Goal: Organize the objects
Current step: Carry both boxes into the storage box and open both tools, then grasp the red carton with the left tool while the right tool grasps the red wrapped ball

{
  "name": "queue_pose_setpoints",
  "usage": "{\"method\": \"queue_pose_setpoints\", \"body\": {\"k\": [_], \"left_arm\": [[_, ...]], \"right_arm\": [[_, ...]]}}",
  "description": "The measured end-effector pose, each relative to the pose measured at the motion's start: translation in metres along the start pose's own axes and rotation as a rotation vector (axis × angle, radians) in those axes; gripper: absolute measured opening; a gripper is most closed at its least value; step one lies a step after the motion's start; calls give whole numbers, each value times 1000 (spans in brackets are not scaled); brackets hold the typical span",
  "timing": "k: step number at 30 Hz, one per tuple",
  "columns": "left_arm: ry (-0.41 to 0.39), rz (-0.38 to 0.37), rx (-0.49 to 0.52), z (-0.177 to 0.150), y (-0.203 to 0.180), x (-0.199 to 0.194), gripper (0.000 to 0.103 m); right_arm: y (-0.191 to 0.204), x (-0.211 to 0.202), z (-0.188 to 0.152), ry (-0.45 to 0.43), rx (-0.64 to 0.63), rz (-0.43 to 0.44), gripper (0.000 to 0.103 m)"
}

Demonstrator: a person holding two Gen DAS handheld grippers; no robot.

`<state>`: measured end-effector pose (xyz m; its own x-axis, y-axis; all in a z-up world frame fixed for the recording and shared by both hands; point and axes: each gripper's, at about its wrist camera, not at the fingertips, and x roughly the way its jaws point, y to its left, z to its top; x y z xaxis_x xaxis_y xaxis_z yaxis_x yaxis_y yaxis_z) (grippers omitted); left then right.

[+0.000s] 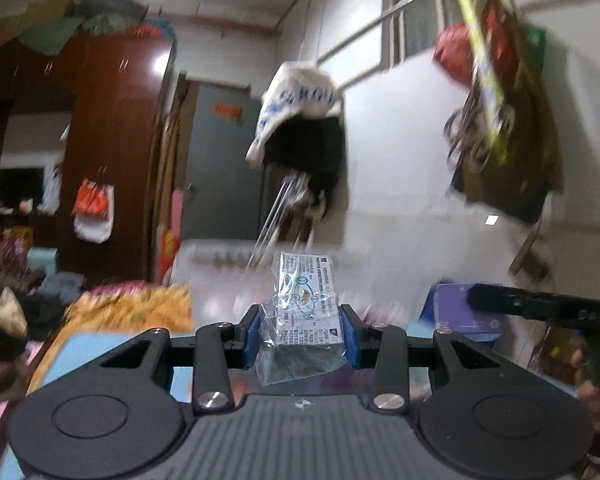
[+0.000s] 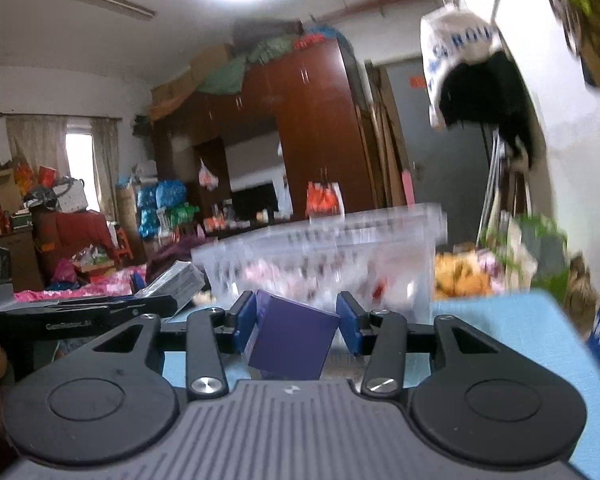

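My left gripper (image 1: 300, 330) is shut on a small box wrapped in clear plastic (image 1: 306, 312), with printed white and blue label, held up in the air. My right gripper (image 2: 296, 326) is shut on a purple box (image 2: 292, 344), tilted between the blue pads. The left gripper with its wrapped box also shows at the left of the right wrist view (image 2: 172, 280). The right gripper's black arm (image 1: 540, 306) and the purple box (image 1: 460, 312) show at the right of the left wrist view. A clear plastic bin (image 2: 332, 248) stands blurred just beyond the purple box.
A light blue table surface (image 2: 512, 332) lies below the grippers. A dark wood wardrobe (image 2: 308, 128) stands behind. Bags hang on the white wall (image 1: 300, 120). An orange patterned cloth (image 1: 132, 308) and piled clutter lie at the left.
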<state>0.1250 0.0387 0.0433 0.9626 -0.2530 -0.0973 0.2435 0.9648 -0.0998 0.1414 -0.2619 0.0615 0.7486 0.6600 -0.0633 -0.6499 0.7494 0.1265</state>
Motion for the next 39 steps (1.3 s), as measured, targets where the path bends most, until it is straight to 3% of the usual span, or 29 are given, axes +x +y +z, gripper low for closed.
{"method": "queue_pose_setpoints", "body": {"k": [4,7,10,11,12,13,14,17,18,24,26,28,33,35,38,39], "left_arm": [[-18,8,25,58,-4,28,44],[59,27,3,86,0,75,44],[133,25,-37,90,9,116,45],[140,32,-44,88,13,125,52],[156,45,-44,86,16,134,66],[166,59,-51,84,19,139,71],[176,72,-65,82,24,142,72],[164,65,-58,78,27,126,72],[148,64,-47,78,26,115,72],[102,84,35,62,15,56,88],[166,119,49,47,17,54,88],[255,131,47,26,24,61,88],[376,175,-11,-7,47,88,88],[404,169,-39,-12,51,94,88],[446,186,-34,-23,53,100,88],[455,188,-32,-26,52,103,88]], "right_arm": [[13,19,62,-38,-82,-41,48],[19,58,92,1,-132,-82,48],[18,98,99,56,-146,-100,49],[16,112,96,92,-151,-93,50],[14,121,93,112,-155,-91,60],[13,128,89,119,-159,-107,69],[11,134,84,126,-172,-130,88],[6,127,76,137,-154,-145,95],[4,119,74,139,-133,-135,102],[5,58,41,132,-95,-120,103],[5,51,23,161,-76,-159,103],[5,49,1,247,-65,-179,103],[-8,56,-29,452,49,-91,103],[-8,59,-33,478,66,-55,103],[-5,62,-37,497,20,-75,99],[-3,62,-39,504,1,-76,94]]}}
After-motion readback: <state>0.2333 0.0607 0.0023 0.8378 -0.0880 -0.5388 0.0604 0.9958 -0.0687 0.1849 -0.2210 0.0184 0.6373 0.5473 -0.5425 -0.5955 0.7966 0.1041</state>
